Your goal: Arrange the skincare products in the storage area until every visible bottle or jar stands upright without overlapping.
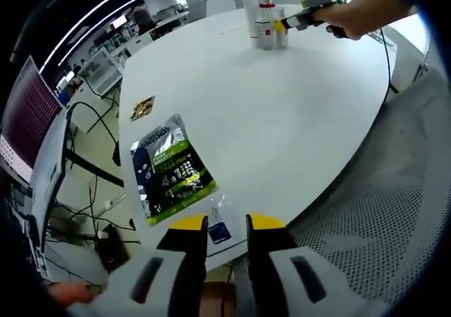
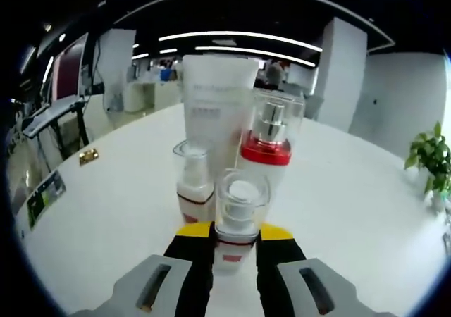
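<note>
Right gripper (image 2: 234, 241) clamped on small clear-capped bottle (image 2: 238, 218) standing upright on white table (image 2: 352, 211), just in front of another small bottle (image 2: 193, 183), red-collared pump bottle (image 2: 269, 148) and tall white tube (image 2: 215, 109); left gripper (image 1: 227, 234) jaws slightly apart, holding nothing, near foil pouch (image 1: 169, 168).

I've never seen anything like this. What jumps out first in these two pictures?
In the right gripper view, a cluster of skincare items stands upright on the white table: a tall white tube, a red-collared pump bottle and two small clear-capped bottles, the nearest small bottle sitting between the right gripper's yellow-tipped fingers. In the left gripper view, a green and black packet lies flat near the table edge, just ahead of the left gripper.
</note>
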